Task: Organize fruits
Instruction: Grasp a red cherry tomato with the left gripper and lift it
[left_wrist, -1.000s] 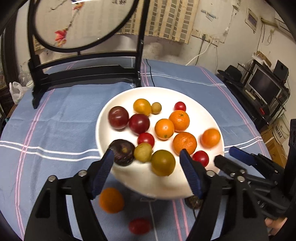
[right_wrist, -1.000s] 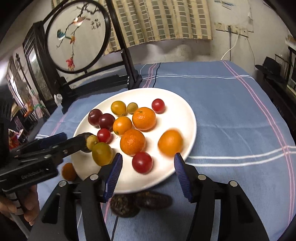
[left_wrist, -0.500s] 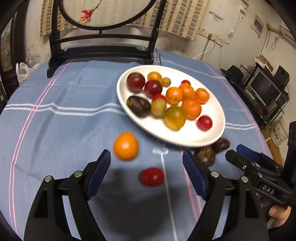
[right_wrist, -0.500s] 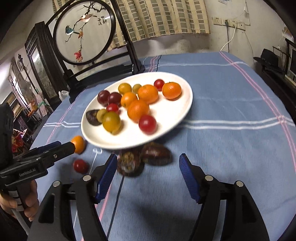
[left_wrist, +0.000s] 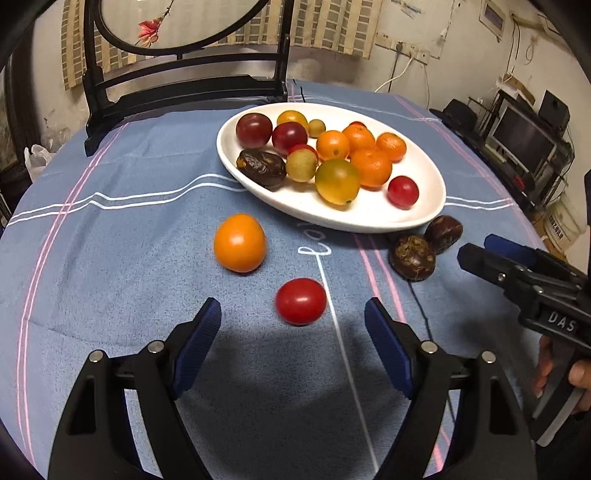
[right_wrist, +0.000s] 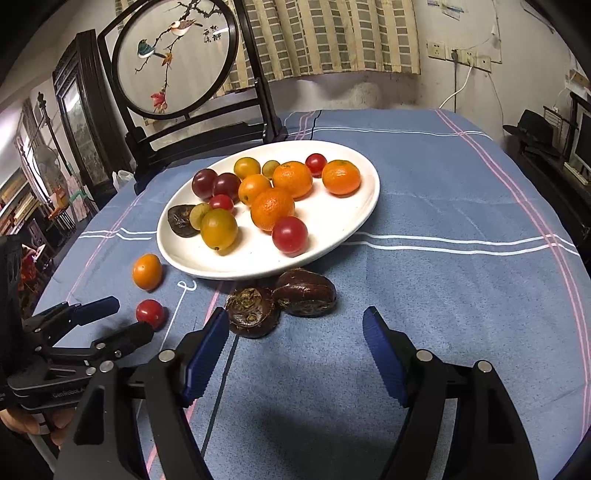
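A white oval plate (left_wrist: 424, 214) (right_wrist: 354, 218) on the blue cloth holds several small fruits: oranges, red and yellow tomatoes, dark ones. Loose on the cloth lie an orange tomato (left_wrist: 240, 243) (right_wrist: 147, 271), a red cherry tomato (left_wrist: 301, 301) (right_wrist: 150, 313) and two dark brown fruits (left_wrist: 412, 257) (right_wrist: 305, 292). My left gripper (left_wrist: 293, 314) is open, the red tomato just ahead of its fingertips, untouched. The right gripper (right_wrist: 295, 325) has its jaws opening, with nothing between them; the dark fruits lie just beyond its left fingertip.
A black wooden stand with a round embroidered screen (right_wrist: 173, 59) rises at the table's far left edge. A person's hand (left_wrist: 576, 376) grips the right tool. Shelves and a monitor (left_wrist: 524, 136) stand off the table to the right.
Both grippers pulled back from over the plate toward the near side of the table. The loose tomatoes and dark fruits came into view ahead of the fingertips. The right jaws spread wider.
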